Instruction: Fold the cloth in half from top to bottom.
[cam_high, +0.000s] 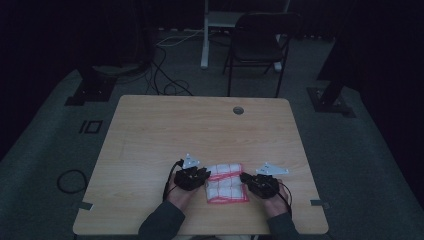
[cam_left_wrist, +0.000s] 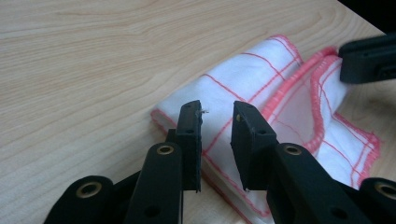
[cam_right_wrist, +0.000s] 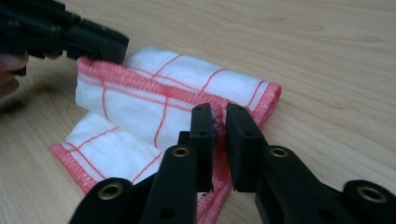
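A white cloth (cam_high: 227, 183) with red grid lines and a red hem lies folded on the wooden table (cam_high: 200, 125), near its front edge. My left gripper (cam_high: 206, 172) is at the cloth's left edge. Its jaws (cam_left_wrist: 217, 112) stand apart just over the folded corner of the cloth (cam_left_wrist: 243, 84), pressing on nothing. My right gripper (cam_high: 243, 176) is at the cloth's right edge. Its jaws (cam_right_wrist: 219, 114) stand a narrow gap apart, and the red hem of the cloth (cam_right_wrist: 140, 102) shows in that gap. Each gripper view also catches the other gripper's jaw tip at the cloth's far side.
A round cable hole (cam_high: 238, 110) sits near the table's far edge. Behind the table stand a dark folding chair (cam_high: 260, 42) and a white stand leg (cam_high: 204, 35). Cables (cam_high: 70, 180) lie on the grey floor to the left.
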